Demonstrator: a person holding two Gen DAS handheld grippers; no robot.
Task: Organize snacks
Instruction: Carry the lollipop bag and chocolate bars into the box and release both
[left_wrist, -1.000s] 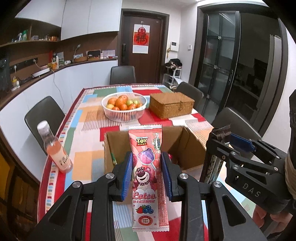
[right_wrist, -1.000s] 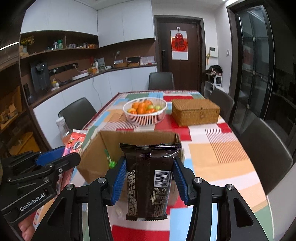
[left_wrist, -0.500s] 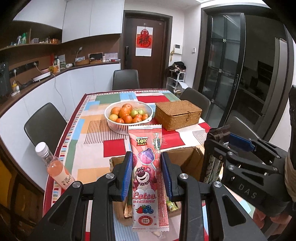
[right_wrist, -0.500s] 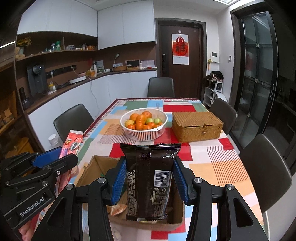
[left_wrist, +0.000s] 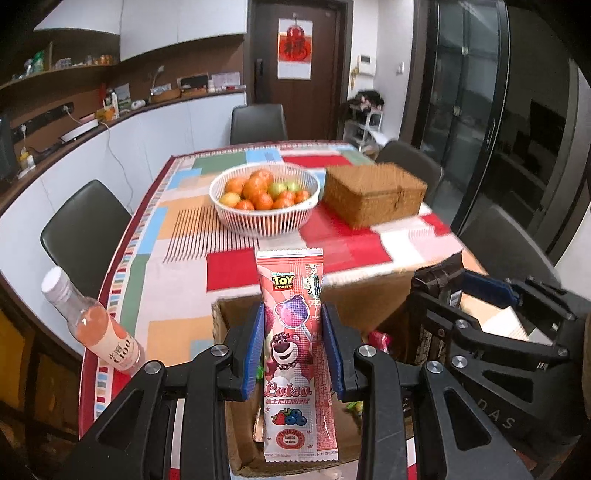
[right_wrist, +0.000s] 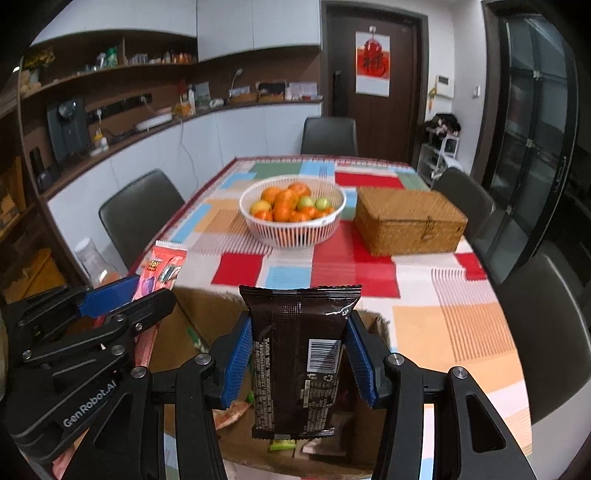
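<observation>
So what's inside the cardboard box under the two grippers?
Inside the cardboard box lie a few loose wrappers, red and green. The held packets cover the rest.

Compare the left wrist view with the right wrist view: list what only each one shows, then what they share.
Only the left wrist view shows the left gripper clamping the pink Lotso packet front-on, and the pink drink bottle in full. Only the right wrist view shows the right gripper clamping the dark brown packet. Both show the cardboard box, fruit basket and wicker box.
</observation>
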